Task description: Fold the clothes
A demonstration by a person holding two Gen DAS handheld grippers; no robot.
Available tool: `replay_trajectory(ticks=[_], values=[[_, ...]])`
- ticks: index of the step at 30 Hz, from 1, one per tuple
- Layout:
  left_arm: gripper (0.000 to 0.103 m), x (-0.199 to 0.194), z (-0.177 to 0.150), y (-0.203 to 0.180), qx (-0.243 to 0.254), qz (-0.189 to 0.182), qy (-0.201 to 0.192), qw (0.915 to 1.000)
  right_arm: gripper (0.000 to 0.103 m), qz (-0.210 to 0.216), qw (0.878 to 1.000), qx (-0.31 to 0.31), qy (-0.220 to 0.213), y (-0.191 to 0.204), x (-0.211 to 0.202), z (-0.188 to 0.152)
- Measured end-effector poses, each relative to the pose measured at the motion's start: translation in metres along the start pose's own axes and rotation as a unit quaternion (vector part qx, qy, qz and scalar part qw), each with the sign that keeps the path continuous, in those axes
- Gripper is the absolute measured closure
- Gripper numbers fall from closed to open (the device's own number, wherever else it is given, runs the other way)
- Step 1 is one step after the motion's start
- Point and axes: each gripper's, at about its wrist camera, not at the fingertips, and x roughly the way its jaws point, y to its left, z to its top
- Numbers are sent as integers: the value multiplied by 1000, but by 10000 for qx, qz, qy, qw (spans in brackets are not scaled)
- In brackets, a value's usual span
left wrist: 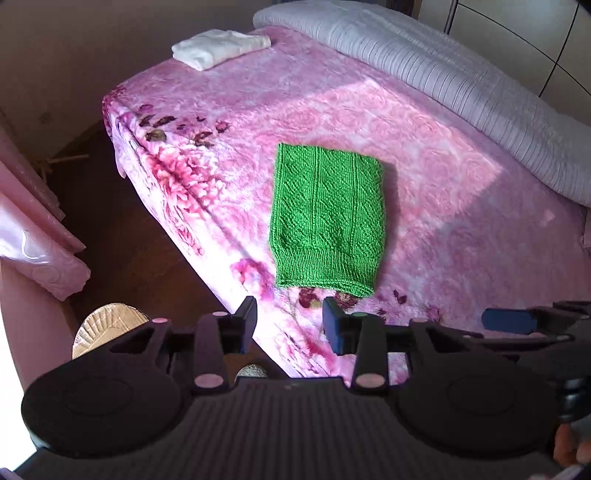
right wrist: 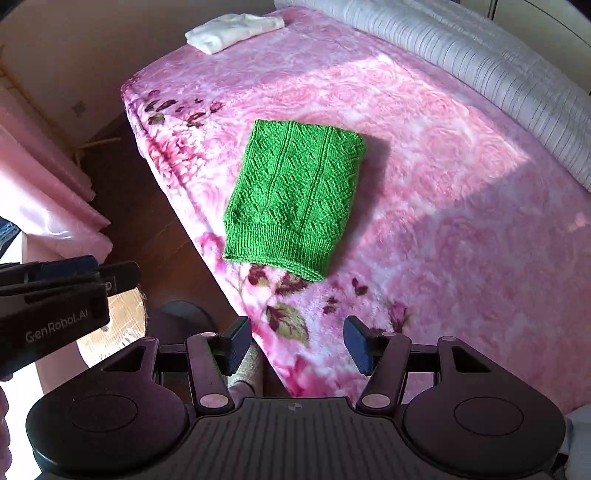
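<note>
Your left gripper [left wrist: 290,325] and right gripper [right wrist: 297,345] both hang with jaws spread and nothing between them. The folded green knit [left wrist: 327,218] lies flat on the pink floral blanket [left wrist: 424,206] — ahead of both grippers, apart from their fingertips, near the bed's edge.

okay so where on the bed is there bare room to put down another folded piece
Bare pink blanket lies between the folded green knit and the rolled grey quilt, and again between the knit and the white folded cloth at the far corner. Tightest: the strip between the knit and the bed's left edge.
</note>
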Motion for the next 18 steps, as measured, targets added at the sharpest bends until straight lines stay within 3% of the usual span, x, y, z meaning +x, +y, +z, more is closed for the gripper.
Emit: replay_trajectory(ticks=[7, 18], values=[[66, -15, -8, -3, 82, 55, -16, 10000, 44, -33, 9997, -43, -225, 3, -22, -4], [65, -24, -19, -3, 127, 162, 120, 9997, 44, 19, 9999, 25, -118, 6, -28, -13]])
